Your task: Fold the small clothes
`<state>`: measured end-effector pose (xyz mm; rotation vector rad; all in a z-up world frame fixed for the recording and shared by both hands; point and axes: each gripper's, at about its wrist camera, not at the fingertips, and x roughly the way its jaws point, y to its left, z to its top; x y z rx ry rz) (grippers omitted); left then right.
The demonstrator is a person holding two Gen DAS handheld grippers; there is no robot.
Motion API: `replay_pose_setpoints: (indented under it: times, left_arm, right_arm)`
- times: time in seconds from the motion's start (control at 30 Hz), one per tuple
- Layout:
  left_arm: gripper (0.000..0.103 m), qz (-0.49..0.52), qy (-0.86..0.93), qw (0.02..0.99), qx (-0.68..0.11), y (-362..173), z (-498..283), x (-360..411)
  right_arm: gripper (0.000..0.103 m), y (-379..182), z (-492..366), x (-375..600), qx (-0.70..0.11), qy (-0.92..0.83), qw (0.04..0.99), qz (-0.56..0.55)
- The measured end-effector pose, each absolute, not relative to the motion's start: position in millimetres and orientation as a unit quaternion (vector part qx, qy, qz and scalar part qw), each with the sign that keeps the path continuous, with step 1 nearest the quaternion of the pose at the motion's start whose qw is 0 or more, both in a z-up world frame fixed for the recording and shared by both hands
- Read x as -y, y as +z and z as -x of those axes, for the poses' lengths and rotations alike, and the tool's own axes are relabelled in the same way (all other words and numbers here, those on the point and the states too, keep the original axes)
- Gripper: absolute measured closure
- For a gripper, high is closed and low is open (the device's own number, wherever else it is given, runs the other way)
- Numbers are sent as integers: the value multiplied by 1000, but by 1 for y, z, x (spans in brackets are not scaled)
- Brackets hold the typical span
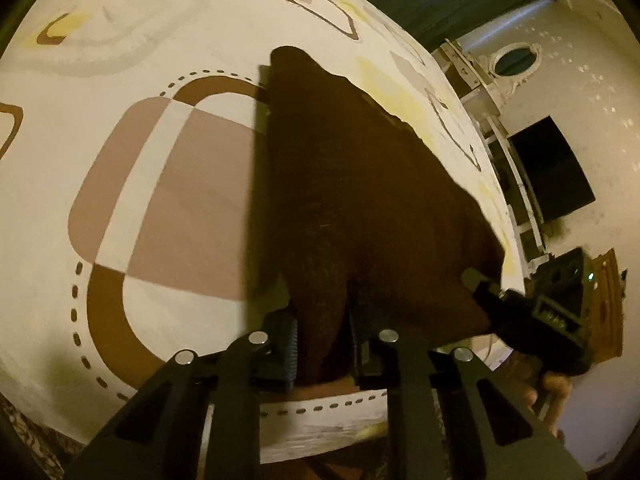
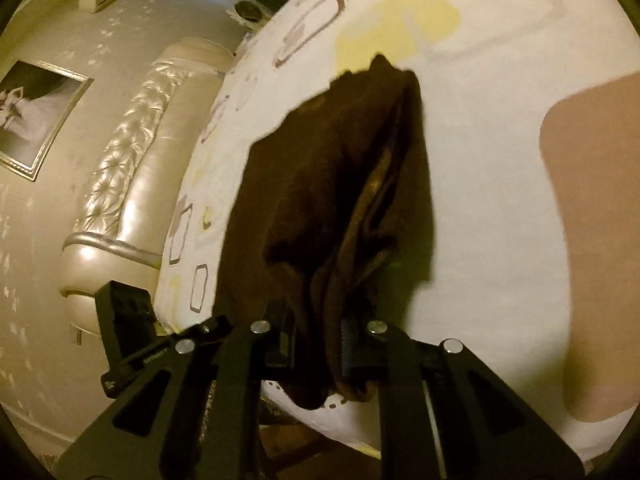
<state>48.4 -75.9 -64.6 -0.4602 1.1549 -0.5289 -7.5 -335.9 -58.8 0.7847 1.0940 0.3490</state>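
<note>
A dark brown cloth (image 1: 360, 200) hangs stretched above a bed, pinched at its near edge by two hand-held tools. In the left wrist view the left tool (image 1: 322, 346) is closed to a narrow gap, with a bunched fold of the cloth clamped between its ribbed pads; from there the fabric spreads away toward the far end of the bed in a broad, tapering sheet. To the right in the same view, the right tool (image 1: 486, 286) bites the cloth's right near corner, with fingers of the person's hand (image 1: 548, 388) visible beneath its black body.

In the right wrist view the cloth (image 2: 320, 184) is gathered into long vertical folds, a lighter brown seam showing along one crease. The right tool (image 2: 320, 340) is likewise nearly closed, its jaws gripping the gathered near edge, and a flap droops below them. The left tool's (image 2: 132, 320) black body shows to the left, but its jaws cannot be made out from here.

Beneath lies the bed sheet (image 1: 168, 184), white with brown, mauve and yellow rounded squares. A padded pearl headboard (image 2: 132, 152) and a framed picture (image 2: 36, 116) on the wall stand at the left.
</note>
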Motion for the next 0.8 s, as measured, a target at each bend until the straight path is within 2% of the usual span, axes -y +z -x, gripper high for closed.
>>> replay_pose_setpoints:
  times: [0.13, 0.23, 0.8]
  left_arm:
    - [82, 216, -244, 773, -544, -84, -51, 70]
    - [82, 219, -253, 769, -544, -83, -53, 65]
    - [82, 198, -250, 780, -538, -76, -52, 71]
  right_arm:
    - [89, -92, 17, 335, -530, 150, 754, -359]
    - [88, -108, 24, 342, -512, 161, 742, -403]
    - [88, -113, 27, 346, -503, 157, 738, -422]
